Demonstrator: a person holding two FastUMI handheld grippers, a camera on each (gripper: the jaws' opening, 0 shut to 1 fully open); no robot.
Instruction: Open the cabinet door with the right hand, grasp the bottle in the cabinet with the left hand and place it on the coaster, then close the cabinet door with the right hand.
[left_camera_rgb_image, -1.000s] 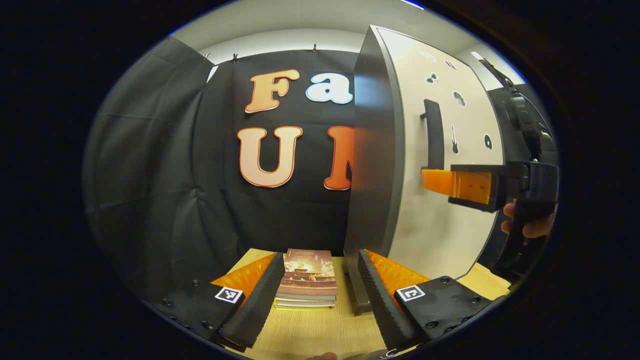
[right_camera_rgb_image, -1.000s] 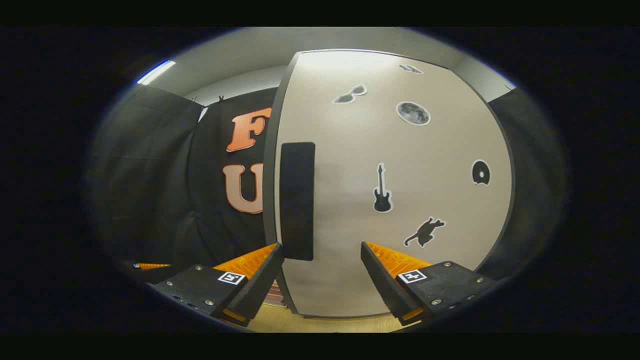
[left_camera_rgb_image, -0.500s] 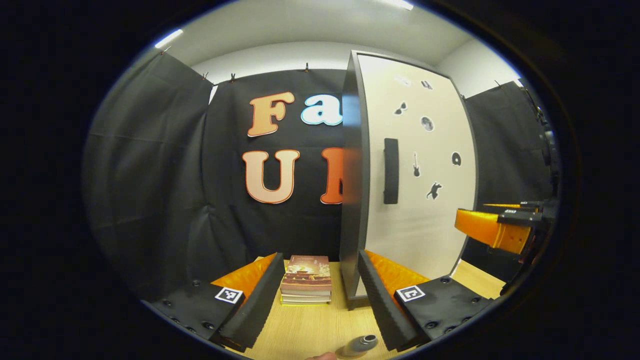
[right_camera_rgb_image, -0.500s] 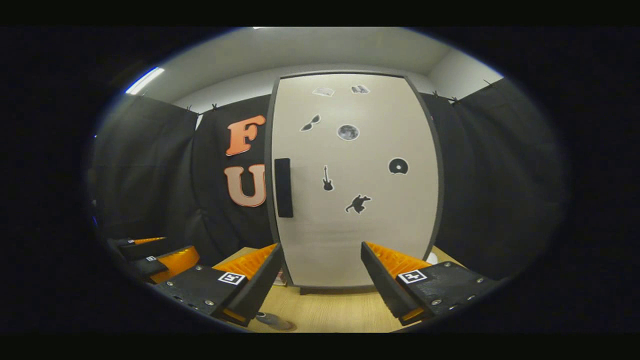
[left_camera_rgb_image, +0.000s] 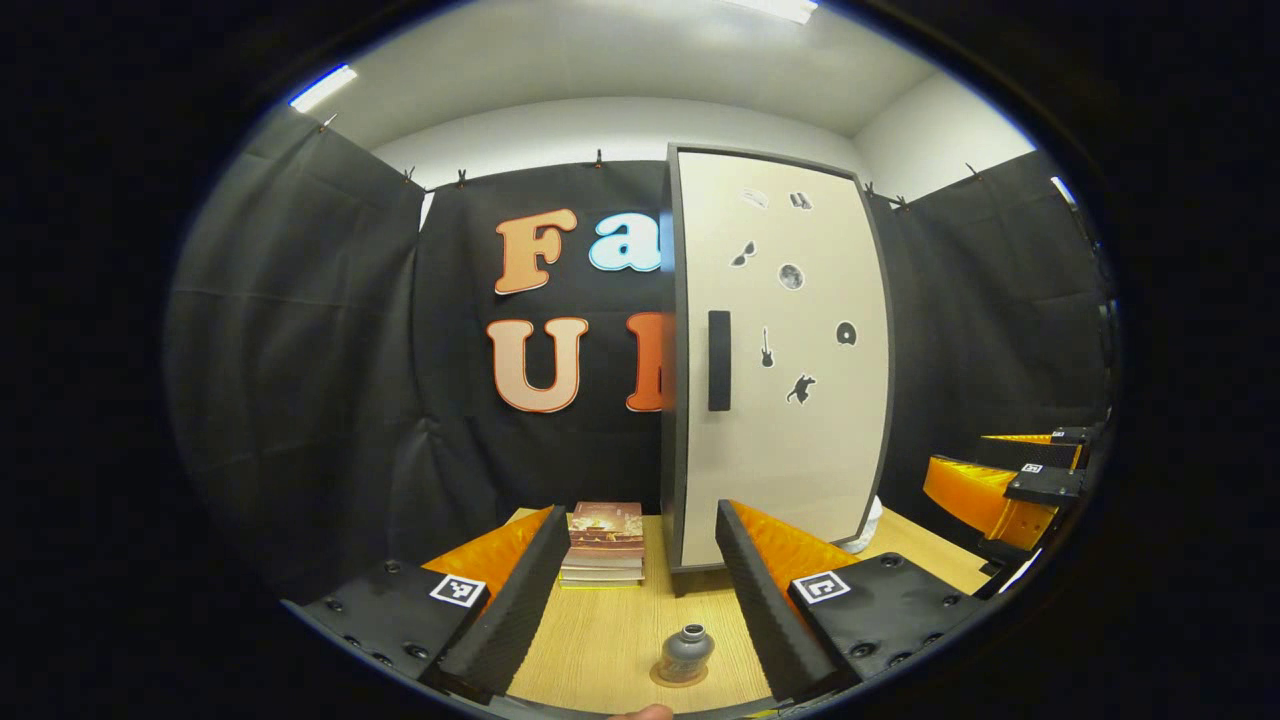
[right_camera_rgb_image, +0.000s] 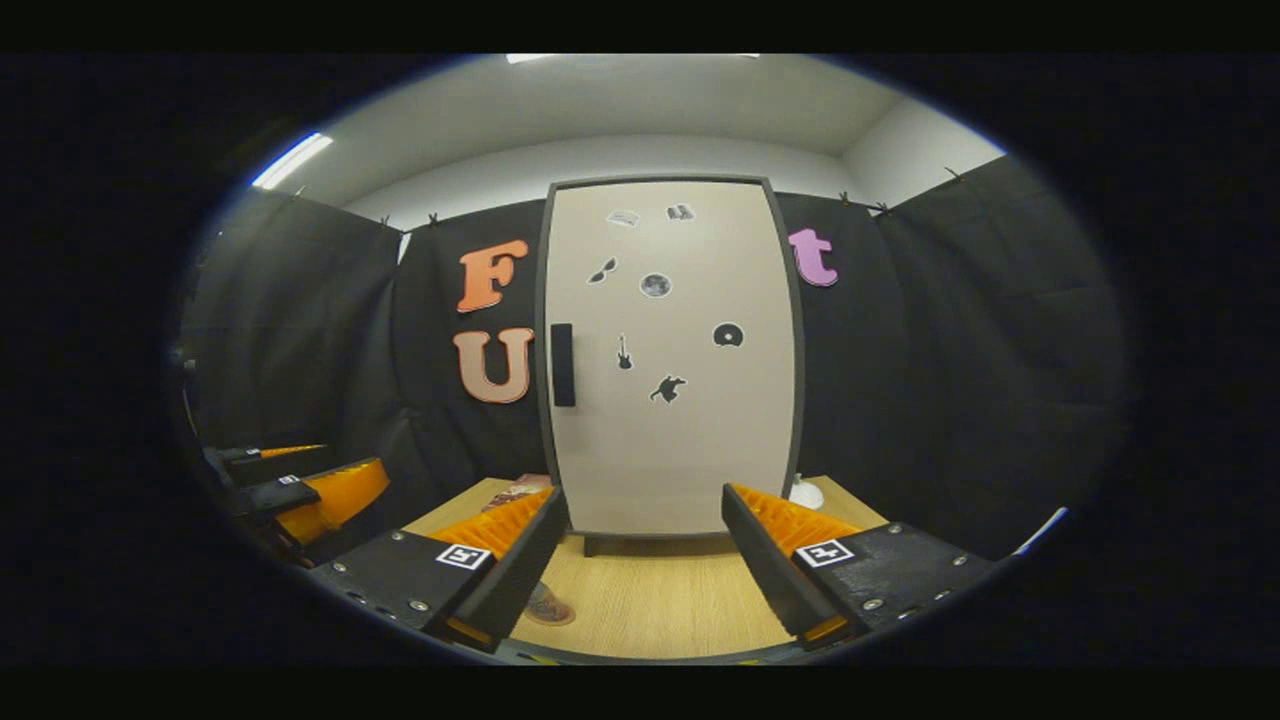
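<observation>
Claws (left_camera_rgb_image: 636, 590) (right_camera_rgb_image: 640, 560) gape wide, level, facing closed cabinet door (right_camera_rgb_image: 670, 360), bottle (left_camera_rgb_image: 686, 650) on coaster.

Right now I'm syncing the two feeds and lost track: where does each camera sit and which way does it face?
Left gripper view: rides the left gripper, looks along its open fingers over the table at the bottle on its coaster, the books and the cabinet; the right gripper shows at its right.
Right gripper view: rides the right gripper, faces the shut door head-on; the left gripper shows at its left.
Shared: cabinet, table, bottle, books.
</observation>
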